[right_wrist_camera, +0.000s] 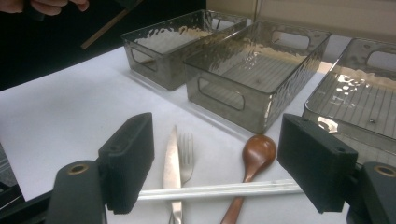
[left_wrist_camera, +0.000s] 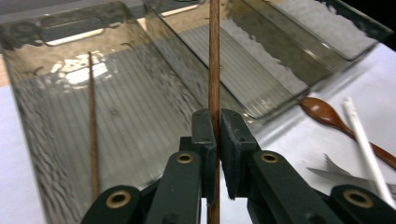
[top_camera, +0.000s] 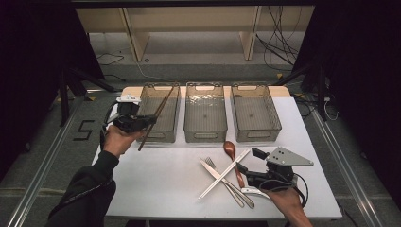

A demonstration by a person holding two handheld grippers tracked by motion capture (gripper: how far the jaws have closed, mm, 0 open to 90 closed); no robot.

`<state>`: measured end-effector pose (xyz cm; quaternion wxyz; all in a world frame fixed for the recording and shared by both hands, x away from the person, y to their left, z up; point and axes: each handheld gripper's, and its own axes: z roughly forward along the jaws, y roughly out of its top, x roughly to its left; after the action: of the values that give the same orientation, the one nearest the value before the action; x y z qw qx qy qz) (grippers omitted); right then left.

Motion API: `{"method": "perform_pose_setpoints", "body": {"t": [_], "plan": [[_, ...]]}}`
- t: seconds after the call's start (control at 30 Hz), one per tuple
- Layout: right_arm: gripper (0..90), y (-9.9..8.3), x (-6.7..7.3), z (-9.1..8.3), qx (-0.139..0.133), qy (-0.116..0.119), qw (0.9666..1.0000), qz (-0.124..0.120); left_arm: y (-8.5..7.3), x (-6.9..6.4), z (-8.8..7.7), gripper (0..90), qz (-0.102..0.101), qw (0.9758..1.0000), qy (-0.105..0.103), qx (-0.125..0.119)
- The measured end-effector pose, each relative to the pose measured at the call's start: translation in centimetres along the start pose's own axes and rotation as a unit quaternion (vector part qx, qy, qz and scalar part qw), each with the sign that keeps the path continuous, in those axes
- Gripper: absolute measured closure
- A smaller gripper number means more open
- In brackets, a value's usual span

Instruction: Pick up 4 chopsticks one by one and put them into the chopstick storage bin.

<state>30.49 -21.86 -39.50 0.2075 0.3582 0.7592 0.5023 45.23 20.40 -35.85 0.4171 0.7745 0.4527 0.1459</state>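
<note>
Chopstick, brown wood, one of two you can count: it is pinched between the closed jaws of your left gripper, crossing them on a slant above the nearest bin, its far end over that bin's rim. The second brown chopstick lies inside that bin, just ahead of your left jaws and to their left in the left gripper view. Three clear bins stand in a row; the middle bin and the far bin hold nothing you can make out.

Your right gripper rests with its jaws wide apart, gripping nothing. Between and just beyond those jaws lie one knife, one fork, one brown spoon and one white chopstick, which crosses over the knife and the spoon's handle. The white table carries everything.
</note>
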Motion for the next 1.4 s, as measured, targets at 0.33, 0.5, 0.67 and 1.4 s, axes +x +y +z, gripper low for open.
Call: {"method": "perform_pose_setpoints", "body": {"t": [0.33, 0.5, 0.67, 1.4], "plan": [[28.0, 0.0, 0.0, 0.0, 0.000, 0.001, 1.0000, 0.000, 1.8, 1.9, 0.6, 84.1, -0.009, 0.9996, 0.017, -0.018], [27.9, 0.0, 0.0, 0.0, 0.000, 0.001, 1.0000, 0.000, 2.7, 3.3, 1.1, 84.1, -0.016, 0.9992, 0.028, -0.025], [27.9, 0.0, 0.0, 0.1, 0.000, 0.004, 1.0000, -0.001, 3.4, 4.3, 2.0, 84.0, -0.015, 0.9988, 0.038, -0.026], [27.9, 0.0, 0.0, 0.1, 0.001, 0.008, 1.0000, 0.000, 3.7, 7.0, 4.7, 84.0, -0.027, 0.9973, 0.065, -0.019]]}}
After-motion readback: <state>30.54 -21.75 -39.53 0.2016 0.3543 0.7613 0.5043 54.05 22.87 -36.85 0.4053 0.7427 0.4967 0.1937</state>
